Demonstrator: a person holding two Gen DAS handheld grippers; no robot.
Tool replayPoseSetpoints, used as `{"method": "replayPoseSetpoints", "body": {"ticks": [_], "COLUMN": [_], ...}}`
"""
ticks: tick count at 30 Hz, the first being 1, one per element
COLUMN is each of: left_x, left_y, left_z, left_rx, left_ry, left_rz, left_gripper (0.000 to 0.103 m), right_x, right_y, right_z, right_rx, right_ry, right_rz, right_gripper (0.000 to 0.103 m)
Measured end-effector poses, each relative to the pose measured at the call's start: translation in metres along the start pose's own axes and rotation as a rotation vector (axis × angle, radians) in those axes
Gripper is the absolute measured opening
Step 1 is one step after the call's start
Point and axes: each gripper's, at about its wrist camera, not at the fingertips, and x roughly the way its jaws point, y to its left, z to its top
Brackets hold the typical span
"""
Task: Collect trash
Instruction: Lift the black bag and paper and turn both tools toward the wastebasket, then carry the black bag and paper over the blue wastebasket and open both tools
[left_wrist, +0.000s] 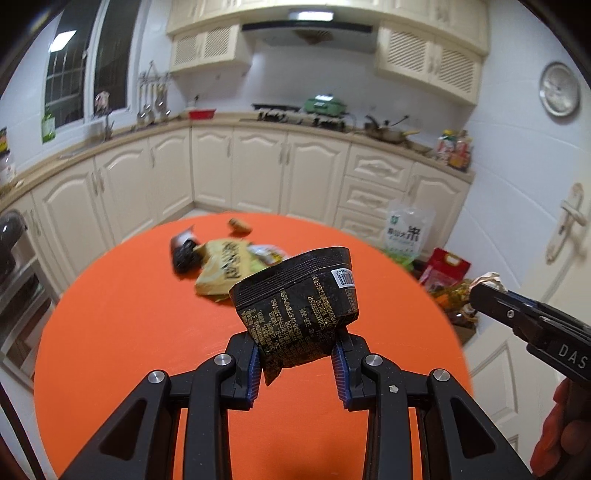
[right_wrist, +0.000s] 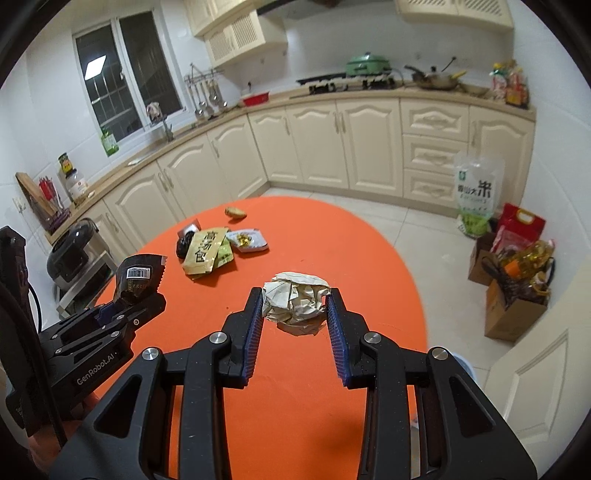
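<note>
Above the orange bench (left_wrist: 129, 332), in the left wrist view, the left gripper (left_wrist: 297, 363) pinches a black snack wrapper (left_wrist: 299, 306) by its lower end, lifted clear of the surface. Its upper part hangs free, so I would carry it steadily. Further back lie a tan packet (left_wrist: 223, 267) and other scraps, blurred.

Seen from the right wrist view, the right gripper (right_wrist: 295, 312) squeezes a crumpled paper ball (right_wrist: 295, 301) between its blue pads (right_wrist: 255, 332), apparently just off the bench. The ball is springy; steady pressure seems wise until a bin is reached. No bin shows, so both loads likely travel together.
</note>
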Motion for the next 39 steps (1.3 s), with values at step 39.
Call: {"method": "replayPoseSetpoints", "body": {"ticks": [39], "left_x": [0.074], "left_y": [-0.169], "left_z": [-0.038], "left_rx": [0.293], "left_ry": [0.272], "left_rz": [-0.318], "left_gripper": [0.028], "right_x": [-0.054], "right_y": [-0.257], "right_z": [-0.075], "right_rx": [0.384], "right_ry": [0.034], "right_rz": [-0.254], "right_gripper": [0.031]}}
